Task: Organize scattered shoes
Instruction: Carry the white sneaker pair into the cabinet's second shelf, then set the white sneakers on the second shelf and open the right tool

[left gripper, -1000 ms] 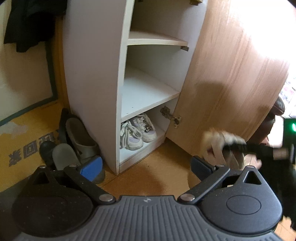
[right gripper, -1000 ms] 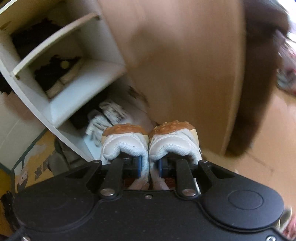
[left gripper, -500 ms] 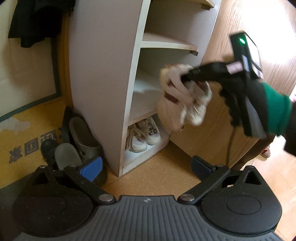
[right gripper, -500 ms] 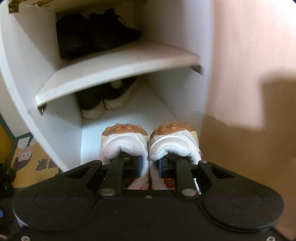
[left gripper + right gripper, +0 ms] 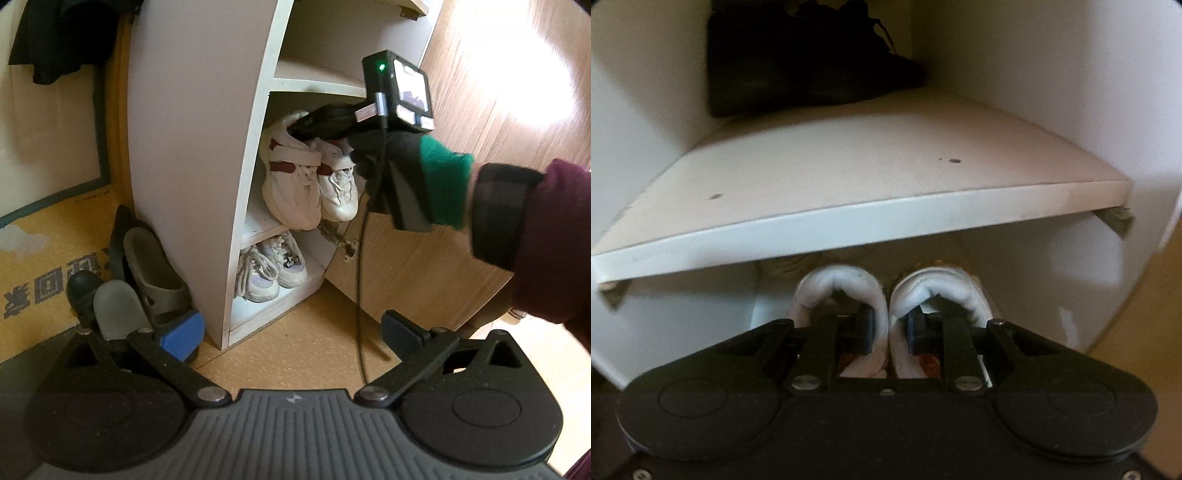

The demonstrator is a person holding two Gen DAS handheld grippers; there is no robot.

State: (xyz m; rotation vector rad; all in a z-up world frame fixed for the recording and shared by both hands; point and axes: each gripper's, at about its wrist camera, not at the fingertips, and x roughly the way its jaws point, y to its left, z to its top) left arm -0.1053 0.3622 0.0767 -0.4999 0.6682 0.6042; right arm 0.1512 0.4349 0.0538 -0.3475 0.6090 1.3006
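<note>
Entrance corner, tan cork-look floor point(image 5: 314, 354); tall white laminate shoe cabinet point(image 5: 192, 155) with its wood-grain door point(image 5: 498, 110) swung open. Item: one pair of white strap-and-lace sneakers with dark red bands point(image 5: 308, 177), carried by the right gripper point(image 5: 889, 330), its fingers clamped together on the two inner heel collars, one finger inside each shoe. Change over the last second: the pair, then low beside the door and a half-second ago raised in front of the shelves, now hangs toes-down at the mouth of the middle compartment, just above its white shelf board point(image 5: 258, 223); whether the toes touch the board cannot be told. Reading: delivery of this pair is near its end, with setting down and release remaining. Left gripper point(image 5: 291, 326): fingers spread wide, holding nothing, low over the floor facing the cabinet. Stored below: pale lavender-and-white laced sneakers point(image 5: 269, 269) in the bottom compartment. Stored above, seen from the right wrist: dark black shoes point(image 5: 805, 62) at the back of the white upper shelf point(image 5: 868, 184). On the floor left of the cabinet: grey clog-style slippers point(image 5: 147, 280) and a black shoe point(image 5: 83, 291), leaning against the cabinet side, outside the shelves.
</note>
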